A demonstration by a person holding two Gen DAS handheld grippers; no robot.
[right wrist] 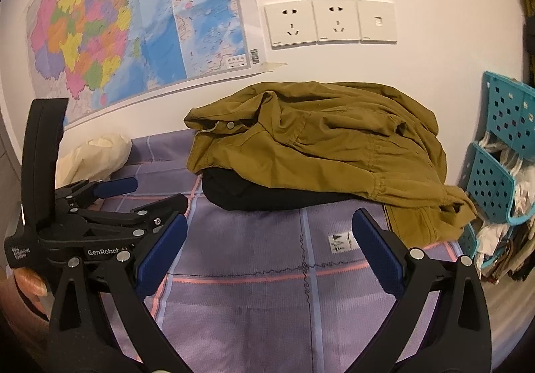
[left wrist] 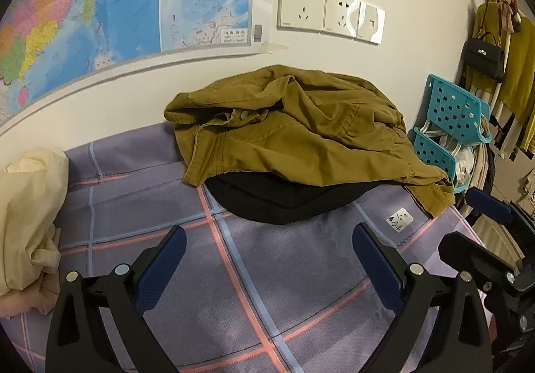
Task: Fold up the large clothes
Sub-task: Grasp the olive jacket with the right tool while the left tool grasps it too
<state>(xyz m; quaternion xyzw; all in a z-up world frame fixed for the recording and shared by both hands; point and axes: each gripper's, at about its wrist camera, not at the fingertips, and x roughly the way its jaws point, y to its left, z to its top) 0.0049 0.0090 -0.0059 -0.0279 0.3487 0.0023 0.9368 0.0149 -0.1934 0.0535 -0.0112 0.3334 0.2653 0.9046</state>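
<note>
A crumpled olive-brown jacket point(left wrist: 301, 128) lies in a heap against the wall at the back of the bed, on top of a folded black garment point(left wrist: 284, 199). Both also show in the right wrist view, the jacket point(right wrist: 321, 152) over the black garment point(right wrist: 267, 197). My left gripper point(left wrist: 269, 239) is open and empty, above the plaid sheet in front of the heap. My right gripper point(right wrist: 269, 229) is open and empty, also short of the heap. The left gripper also shows at the left of the right wrist view point(right wrist: 140, 195).
A purple plaid sheet point(left wrist: 234, 289) covers the bed. A cream cloth bundle point(left wrist: 30, 215) lies at the left. A teal perforated rack point(left wrist: 451, 125) stands at the bed's right end, with hanging clothes and a black handbag point(left wrist: 485, 58) behind. Map and wall sockets point(left wrist: 331, 11) on the wall.
</note>
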